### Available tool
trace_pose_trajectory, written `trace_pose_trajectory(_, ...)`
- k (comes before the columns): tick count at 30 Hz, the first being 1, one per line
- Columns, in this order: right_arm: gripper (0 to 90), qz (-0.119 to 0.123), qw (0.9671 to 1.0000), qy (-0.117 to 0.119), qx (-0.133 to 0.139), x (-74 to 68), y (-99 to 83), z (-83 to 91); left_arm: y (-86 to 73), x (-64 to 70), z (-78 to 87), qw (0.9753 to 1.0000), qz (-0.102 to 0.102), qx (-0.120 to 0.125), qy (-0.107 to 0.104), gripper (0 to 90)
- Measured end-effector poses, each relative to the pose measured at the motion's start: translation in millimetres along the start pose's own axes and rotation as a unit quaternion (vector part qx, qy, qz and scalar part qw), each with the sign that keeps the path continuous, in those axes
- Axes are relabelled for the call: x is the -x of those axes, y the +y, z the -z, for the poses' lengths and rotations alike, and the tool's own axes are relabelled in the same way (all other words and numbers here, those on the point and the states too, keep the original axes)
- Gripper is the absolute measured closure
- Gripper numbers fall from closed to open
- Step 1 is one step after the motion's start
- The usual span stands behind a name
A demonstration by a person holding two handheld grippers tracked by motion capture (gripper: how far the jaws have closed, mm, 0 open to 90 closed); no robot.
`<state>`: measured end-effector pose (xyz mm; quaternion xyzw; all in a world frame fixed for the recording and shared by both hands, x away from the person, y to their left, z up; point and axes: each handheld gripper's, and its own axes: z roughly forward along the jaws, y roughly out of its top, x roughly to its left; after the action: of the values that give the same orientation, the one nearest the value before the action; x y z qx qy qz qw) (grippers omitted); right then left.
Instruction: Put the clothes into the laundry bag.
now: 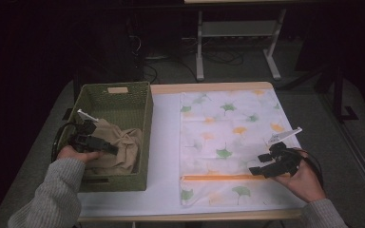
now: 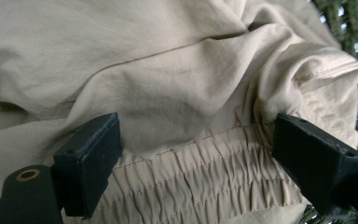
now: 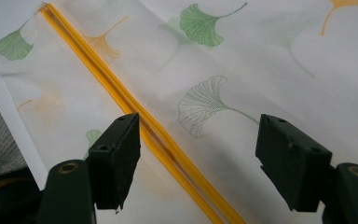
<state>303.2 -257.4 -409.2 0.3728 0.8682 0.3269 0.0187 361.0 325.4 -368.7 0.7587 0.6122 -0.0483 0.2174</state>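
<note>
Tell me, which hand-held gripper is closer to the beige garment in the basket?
Left. The left hand-held gripper is open right over the beige garment in the basket; the right hand-held gripper is open above the leaf-print bag.

A beige garment (image 1: pixel 116 145) lies crumpled in the near half of a green woven basket (image 1: pixel 145 116) at the left of the desk. Its gathered elastic waistband (image 2: pixel 200 179) runs across the near side in the left gripper view, with smooth, creased fabric heaped beyond it. To the right, a white mesh laundry bag (image 1: pixel 230 137) printed with green and yellow ginkgo leaves lies flat, its orange zipper (image 1: pixel 216 177) stretched across the near end.
</note>
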Motion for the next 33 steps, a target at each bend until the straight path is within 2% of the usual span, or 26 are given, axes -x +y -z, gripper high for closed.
trace_pose_trajectory(2, 29.6, 0.002, 1.0000, -0.001, -0.001, -0.5, 0.4, -0.9, 1.4, -0.2, -0.4, 1.0000, 0.005, -0.004, 0.001, 15.2)
trace_pose_trajectory(12, 29.5, 0.004, 1.0000, -0.002, -0.001, -1.1, 0.7, -1.1, 4.3, 3.2, -3.2, 0.9998, 0.001, -0.009, 0.017, 17.0)
trace_pose_trajectory(21, 29.4, 0.006, 1.0000, -0.002, -0.002, -2.0, 0.9, -1.5, 4.1, 1.2, -2.9, 0.9992, -0.005, -0.010, 0.037, 32.8)
trace_pose_trajectory(26, 29.4, 0.009, 1.0000, -0.001, -0.004, -2.7, 1.4, -2.5, 6.7, 1.8, -7.8, 0.9981, -0.005, -0.019, 0.058, 41.7)
trace_pose_trajectory(29, 29.3, 0.013, 0.9999, -0.001, -0.004, -3.0, 1.8, -3.2, 8.1, 3.7, -12.7, 0.9972, -0.012, -0.024, 0.070, 45.3)
trace_pose_trajectory(30, 29.3, 0.012, 0.9999, -0.001, -0.005, -3.3, 2.0, -3.1, 8.0, 4.2, -14.1, 0.9965, -0.019, -0.023, 0.079, 51.2)
trace_pose_trajectory(33, 29.3, 0.014, 0.9999, -0.001, -0.005, -3.9, 2.4, -3.1, 8.7, 3.9, -18.1, 0.9959, -0.021, -0.026, 0.084, 55.4)
